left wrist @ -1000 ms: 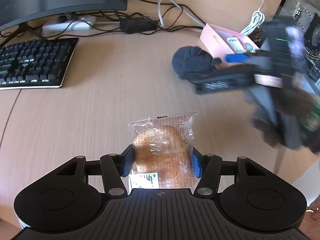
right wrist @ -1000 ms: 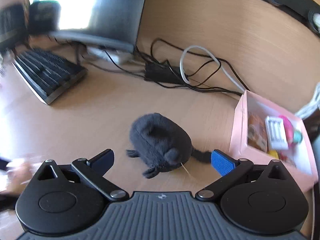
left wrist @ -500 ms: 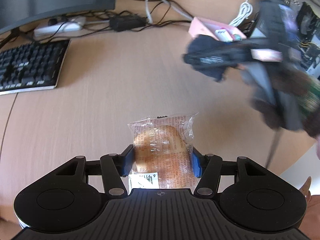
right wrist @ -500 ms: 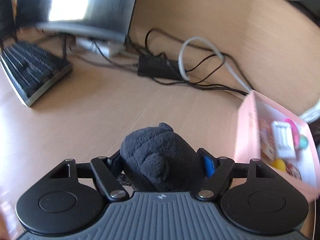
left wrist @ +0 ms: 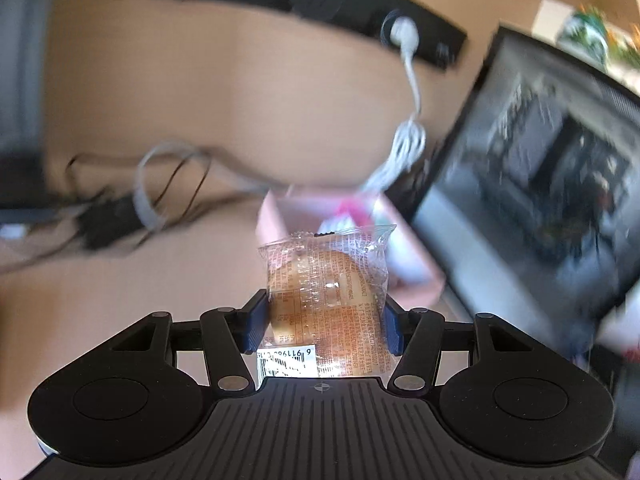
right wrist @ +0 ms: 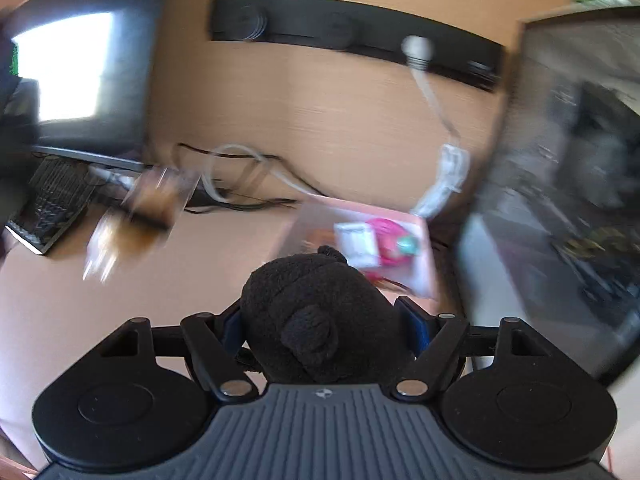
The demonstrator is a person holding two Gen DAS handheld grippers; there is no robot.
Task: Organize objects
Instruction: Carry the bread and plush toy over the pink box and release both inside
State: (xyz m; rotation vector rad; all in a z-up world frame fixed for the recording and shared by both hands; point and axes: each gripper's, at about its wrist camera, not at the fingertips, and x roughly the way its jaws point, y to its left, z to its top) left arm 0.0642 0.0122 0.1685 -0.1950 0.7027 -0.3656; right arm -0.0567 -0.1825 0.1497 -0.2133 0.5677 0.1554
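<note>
The wooden desk (right wrist: 180,300) fills most of both views, w/ a wooden wall panel behind it; on the right stands a dark PC case (right wrist: 560,184) w/ a glass side, very blurred; on the left of the right wrist view is a monitor (right wrist: 80,72) w/ a bright reflection, and under it a black keyboard (right wrist: 48,204). High on the panel runs a black socket strip (right wrist: 352,28); a white cable (right wrist: 436,120) hangs from it down to near the pink box (right wrist: 422,256). The pink box is on the desk just beside the PC case; inside are a white pack, a pink round thing and other small items, too blurred to name. Dark cables (left wrist: 120,208) lie on the desk at the left of the box.

The right gripper (right wrist: 324,336) is closed on a black plush toy (right wrist: 320,316); both blue pads press its sides, and it is held above the desk, in front of the box. The left gripper (left wrist: 324,316) is closed on a wrapped bun (left wrist: 326,296) in clear printed plastic; the pack stands upright between the blue pads, a barcode label at its bottom, also in front of the box. In the right wrist view the same bun shows as a blur at the left.
</note>
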